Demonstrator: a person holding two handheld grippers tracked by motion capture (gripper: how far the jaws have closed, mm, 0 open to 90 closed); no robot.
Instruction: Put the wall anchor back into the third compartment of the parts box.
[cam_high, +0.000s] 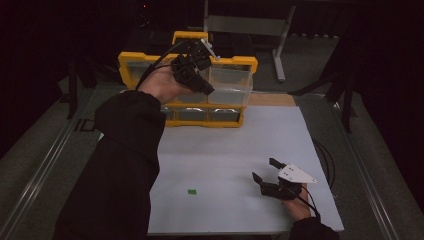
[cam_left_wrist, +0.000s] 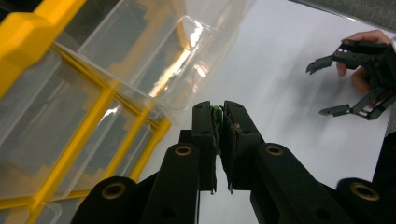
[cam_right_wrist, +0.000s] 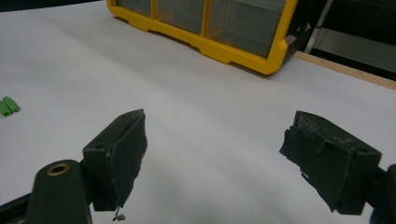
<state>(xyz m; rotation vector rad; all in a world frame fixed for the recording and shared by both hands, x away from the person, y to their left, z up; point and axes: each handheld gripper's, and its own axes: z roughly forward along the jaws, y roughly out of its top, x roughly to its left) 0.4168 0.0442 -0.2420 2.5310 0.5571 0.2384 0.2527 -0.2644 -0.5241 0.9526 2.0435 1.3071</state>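
Two claws work here: the left claw (cam_left_wrist: 218, 122) is raised at the far left, pinching a small green piece (cam_left_wrist: 217, 112) beside the pulled-out clear drawer (cam_high: 230, 85) of the yellow organizer (cam_high: 131, 62), likely to drop it in. The right claw (cam_high: 264, 170) rests spread and empty on the table (cam_high: 220, 165), near right.

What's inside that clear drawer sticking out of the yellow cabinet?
The clear drawer pulled out of the yellow cabinet looks empty through its walls. The left gripper, raised beside it, pinches a small green piece. The hand and gripper hide part of the drawer's inside.
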